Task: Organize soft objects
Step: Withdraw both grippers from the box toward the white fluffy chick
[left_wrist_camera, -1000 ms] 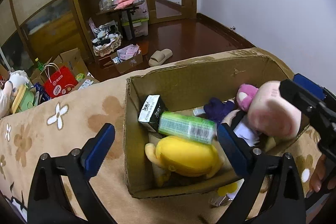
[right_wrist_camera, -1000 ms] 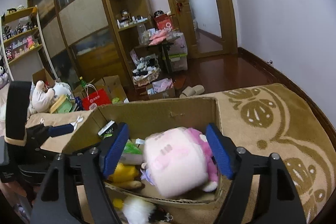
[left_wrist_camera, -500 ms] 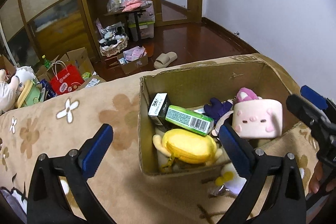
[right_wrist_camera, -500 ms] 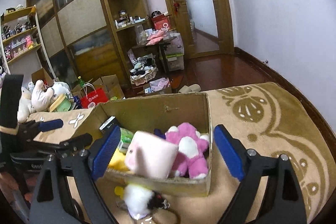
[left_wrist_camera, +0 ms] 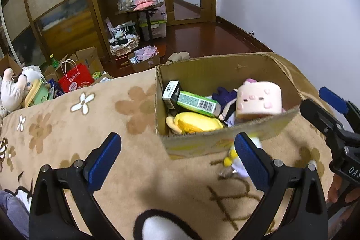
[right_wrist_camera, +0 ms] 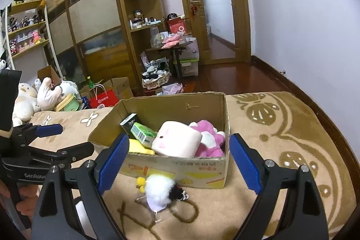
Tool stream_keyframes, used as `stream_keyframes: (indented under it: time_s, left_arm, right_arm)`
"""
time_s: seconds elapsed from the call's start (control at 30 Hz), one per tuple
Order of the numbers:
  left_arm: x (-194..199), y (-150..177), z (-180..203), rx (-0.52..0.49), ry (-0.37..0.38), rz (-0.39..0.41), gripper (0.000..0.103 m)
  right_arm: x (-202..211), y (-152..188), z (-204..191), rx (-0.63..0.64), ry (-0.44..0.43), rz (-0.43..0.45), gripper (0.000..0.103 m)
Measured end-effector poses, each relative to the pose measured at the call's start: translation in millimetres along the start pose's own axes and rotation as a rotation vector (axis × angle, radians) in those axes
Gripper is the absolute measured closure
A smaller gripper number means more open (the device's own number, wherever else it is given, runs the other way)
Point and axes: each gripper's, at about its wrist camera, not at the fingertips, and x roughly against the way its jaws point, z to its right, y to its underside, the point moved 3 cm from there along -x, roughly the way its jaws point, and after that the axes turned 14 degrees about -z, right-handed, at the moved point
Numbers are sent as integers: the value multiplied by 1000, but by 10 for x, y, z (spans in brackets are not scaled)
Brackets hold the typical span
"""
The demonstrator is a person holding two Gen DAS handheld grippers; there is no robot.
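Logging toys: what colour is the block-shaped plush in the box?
Pale pink block plush, clearest in the right wrist view.

Right hand-held gripper (right_wrist_camera: 177,160) spread wide, empty; pink cube plush (right_wrist_camera: 176,139) inside cardboard box (right_wrist_camera: 180,164).

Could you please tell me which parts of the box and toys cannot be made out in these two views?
- Small white plush: blurred in the right wrist view; in the left wrist view a blue pad covers most of it.
- Yellow plush: lower part hidden behind the cardboard box wall.
- Purple toy: mostly hidden behind the pink block plush.
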Motion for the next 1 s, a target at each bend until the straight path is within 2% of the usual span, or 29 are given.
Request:
stream_keyframes:
  time_s: [0.43, 0.7, 1.0]
  left_arm:
    - [4, 228, 47, -13, 0, -48, 3]
    - [-234, 226, -23, 38, 20, -97, 3]
    - [-538, 248, 50, 47, 48, -171, 3]
  right_arm:
    - [65, 167, -28, -10, 7, -27, 8]
    - [-135, 191, -35, -13, 6, -68, 8]
    - [-415, 217, 11, -45, 26, -146, 8]
